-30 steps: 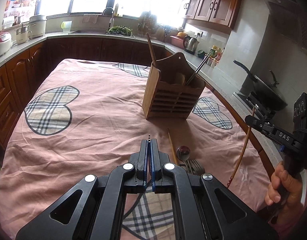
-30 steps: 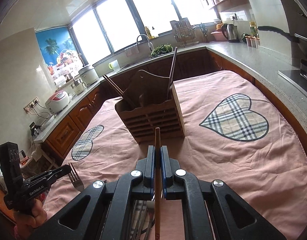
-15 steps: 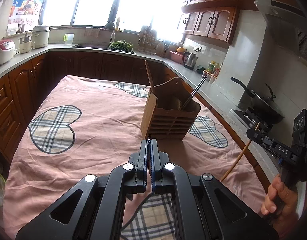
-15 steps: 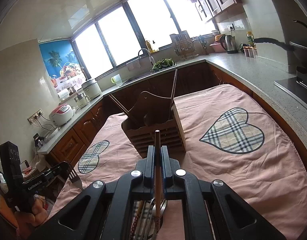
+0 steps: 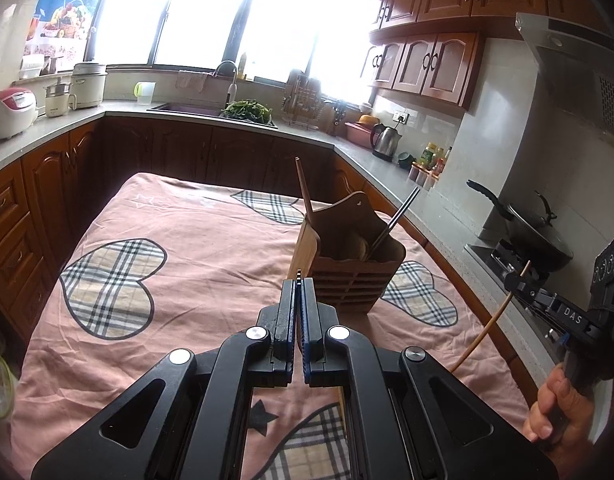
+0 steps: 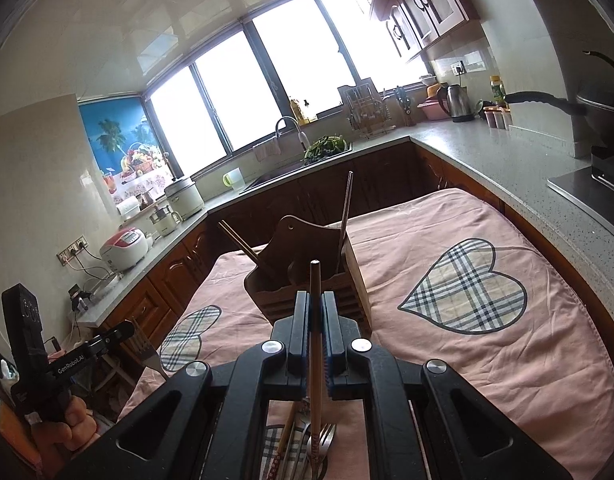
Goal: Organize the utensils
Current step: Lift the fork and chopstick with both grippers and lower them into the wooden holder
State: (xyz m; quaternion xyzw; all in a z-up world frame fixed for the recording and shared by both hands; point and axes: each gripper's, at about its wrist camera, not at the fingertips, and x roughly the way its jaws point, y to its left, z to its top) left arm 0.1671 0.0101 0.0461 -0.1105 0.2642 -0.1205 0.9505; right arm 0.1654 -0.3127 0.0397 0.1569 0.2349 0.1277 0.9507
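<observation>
Pink heart-print cloth (image 6: 487,364) covers the table. Near edge: loose cutlery pile (image 6: 307,444) lies under the right gripper (image 6: 315,304), which is clamped on a wooden chopstick (image 6: 315,344), long axis pointing straight ahead at the wooden utensil holder (image 6: 307,288) just beyond, mid-table. Left gripper (image 5: 298,292) is closed on a fork (image 6: 145,350), the holder ahead and slightly right. Judgement: right hand is nearer; the chopstick needs tipping upright over the holder's open top.

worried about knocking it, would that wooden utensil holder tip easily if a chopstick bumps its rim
Probably not: the wooden utensil holder looks squat and broad-based. The wrinkled cloth might let it slide slightly. The leaning chopsticks inside look likelier to shift.
</observation>
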